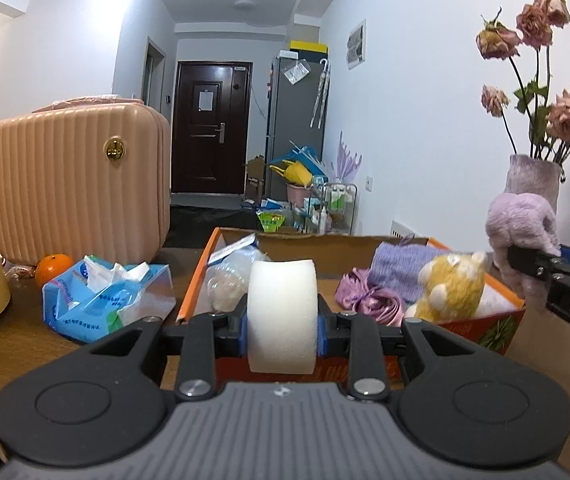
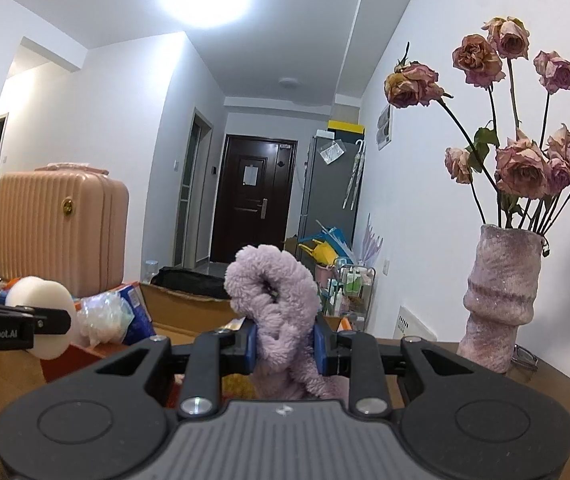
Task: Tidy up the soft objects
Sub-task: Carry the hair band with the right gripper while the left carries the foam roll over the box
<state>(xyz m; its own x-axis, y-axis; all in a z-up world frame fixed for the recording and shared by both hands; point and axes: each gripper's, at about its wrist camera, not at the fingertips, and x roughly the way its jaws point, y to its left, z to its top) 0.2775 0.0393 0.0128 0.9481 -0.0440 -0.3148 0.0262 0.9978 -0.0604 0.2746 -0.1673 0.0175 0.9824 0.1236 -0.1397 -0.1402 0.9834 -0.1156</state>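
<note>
My left gripper [image 1: 283, 330] is shut on a white foam sponge [image 1: 283, 312] and holds it at the near rim of an orange cardboard box [image 1: 195, 280]. The box holds a yellow plush toy [image 1: 451, 286], a purple knit cloth [image 1: 401, 268], a pink satin pouch [image 1: 367, 298] and a clear plastic bag [image 1: 231, 276]. My right gripper [image 2: 285, 346] is shut on a fluffy lilac cloth [image 2: 277, 292] and holds it above the box's right side. That cloth [image 1: 523, 226] and gripper also show at the right of the left wrist view. The sponge [image 2: 47, 300] shows at the left of the right wrist view.
A blue tissue pack [image 1: 105, 296] and an orange [image 1: 53, 268] lie left of the box on the wooden table [image 1: 25, 344]. A pink suitcase [image 1: 77, 180] stands behind them. A vase of dried roses [image 2: 501, 296] stands at the right by the wall.
</note>
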